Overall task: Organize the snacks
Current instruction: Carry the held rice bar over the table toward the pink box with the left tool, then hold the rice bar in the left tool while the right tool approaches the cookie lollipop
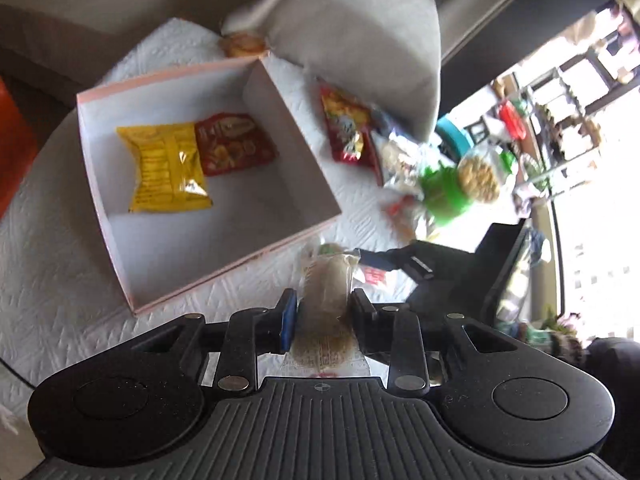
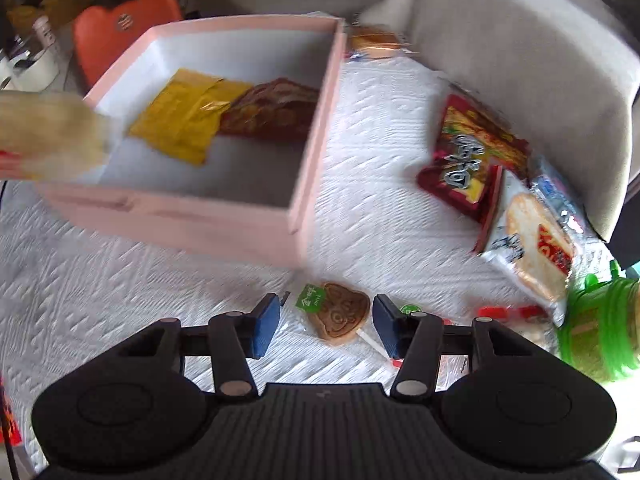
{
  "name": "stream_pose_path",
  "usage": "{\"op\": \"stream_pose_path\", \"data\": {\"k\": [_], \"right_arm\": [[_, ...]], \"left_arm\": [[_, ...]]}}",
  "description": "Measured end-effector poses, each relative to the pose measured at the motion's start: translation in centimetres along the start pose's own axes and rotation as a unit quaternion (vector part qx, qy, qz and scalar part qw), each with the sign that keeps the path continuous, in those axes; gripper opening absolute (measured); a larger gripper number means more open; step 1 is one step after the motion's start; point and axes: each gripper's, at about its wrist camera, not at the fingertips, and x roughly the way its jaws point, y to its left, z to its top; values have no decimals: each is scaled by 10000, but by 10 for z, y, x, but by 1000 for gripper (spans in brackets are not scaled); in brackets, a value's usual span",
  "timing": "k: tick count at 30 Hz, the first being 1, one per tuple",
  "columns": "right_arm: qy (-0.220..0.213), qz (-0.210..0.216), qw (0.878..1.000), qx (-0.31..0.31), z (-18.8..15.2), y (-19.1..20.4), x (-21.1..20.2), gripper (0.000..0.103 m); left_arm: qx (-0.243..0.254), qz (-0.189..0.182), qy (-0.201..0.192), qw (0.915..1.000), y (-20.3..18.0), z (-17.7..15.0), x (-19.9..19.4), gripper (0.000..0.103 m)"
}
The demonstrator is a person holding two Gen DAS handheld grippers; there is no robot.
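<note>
My left gripper (image 1: 323, 304) is shut on a clear-wrapped brown snack bar (image 1: 326, 280), held just off the near right side of the open pink box (image 1: 208, 70). A yellow packet (image 1: 168, 164) and a red packet (image 1: 234, 144) lie inside the box. In the right wrist view the same bar (image 2: 52, 136) shows blurred at the left, over the box's (image 2: 180, 216) near corner. My right gripper (image 2: 326, 320) is open above the white cloth. A wrapped heart-shaped cookie on a stick (image 2: 340, 314) lies on the cloth between its fingers, untouched by the pads.
To the right on the cloth lie a red snack bag (image 2: 472, 152) and a white cracker pack (image 2: 532, 248), with a green-lidded jar (image 2: 596, 328) at the edge. A golden packet (image 2: 376, 42) sits behind the box. A grey cushion (image 2: 520, 40) rises beyond; an orange chair (image 2: 124, 20) stands far left.
</note>
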Motion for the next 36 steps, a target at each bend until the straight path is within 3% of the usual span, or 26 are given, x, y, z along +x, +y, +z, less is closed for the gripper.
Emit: {"op": "stream_pose_path", "data": {"k": [4, 8, 11, 15, 18, 20, 22, 23, 25, 28, 32, 34, 36], "right_arm": [[-9, -195, 9997, 136, -21, 21, -9, 57], [10, 172, 9964, 825, -27, 20, -16, 59], [124, 504, 9920, 1150, -27, 24, -19, 59], [-296, -322, 9941, 988, -25, 25, -28, 64], [-163, -761, 9934, 837, -21, 11, -14, 68], [-60, -690, 9923, 1030, -20, -1, -6, 68], [31, -509, 9902, 1303, -19, -8, 1, 68], [50, -501, 9889, 1398, -18, -8, 1, 70], [153, -496, 9875, 1490, -17, -2, 0, 70], [200, -463, 9862, 1578, -18, 21, -9, 70], [211, -331, 9801, 1945, -22, 49, -25, 69], [199, 38, 9705, 2404, -23, 60, -39, 69], [134, 150, 9668, 2546, -23, 72, -53, 69]], "left_arm": [[272, 824, -65, 9962, 14, -10, 24, 34], [428, 1125, -323, 9922, 34, 0, 28, 31], [937, 1762, -629, 9779, 39, 3, 34, 31], [953, 1460, -669, 9824, 49, -8, 36, 31], [1184, 1208, -655, 9834, 54, -27, 38, 28], [1028, 992, -407, 9889, 63, -36, 43, 22], [911, 744, -183, 9929, 77, -45, 47, 26], [934, 671, -273, 9930, 82, -48, 46, 33], [1010, 721, -549, 9908, 89, -52, 39, 36], [966, 864, -780, 9885, 96, -51, 33, 32], [1016, 837, -743, 9885, 105, -44, 36, 33], [967, 820, -682, 9896, 108, -41, 37, 33], [929, 875, -618, 9899, 114, -39, 41, 32]]}}
